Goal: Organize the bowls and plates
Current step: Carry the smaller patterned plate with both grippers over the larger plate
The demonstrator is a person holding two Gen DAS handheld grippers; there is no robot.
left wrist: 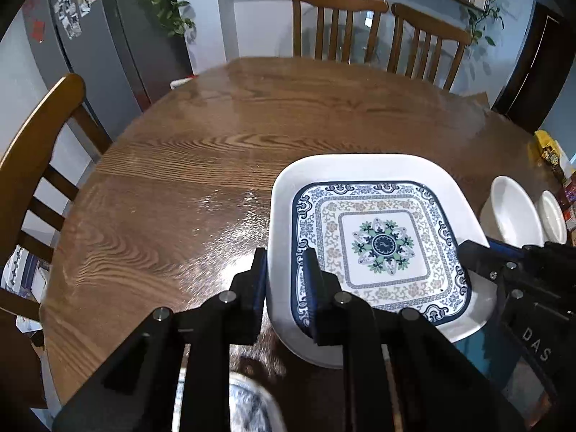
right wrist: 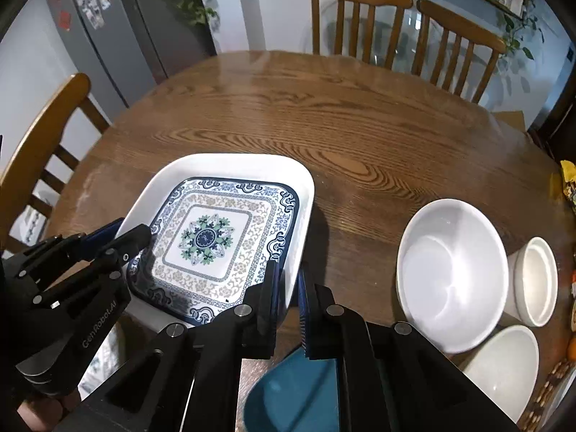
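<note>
A white square dish [left wrist: 288,194] [right wrist: 252,165] rests on the wooden table with a blue-patterned square plate [left wrist: 378,241] [right wrist: 212,241] inside it. My left gripper [left wrist: 286,273] [right wrist: 118,237] is shut on the dish's left rim. My right gripper [right wrist: 288,284] [left wrist: 475,252] is shut on the dish's right rim. A large white bowl [right wrist: 450,273] [left wrist: 511,216], a small white cup [right wrist: 532,280] and another white bowl [right wrist: 504,367] sit to the right. A teal bowl [right wrist: 288,396] lies under my right gripper.
The round wooden table [left wrist: 216,144] has chairs at the far side [left wrist: 338,21] and at the left [left wrist: 36,165]. A grey fridge [left wrist: 100,54] stands back left. Snack packets [left wrist: 550,154] lie at the table's right edge.
</note>
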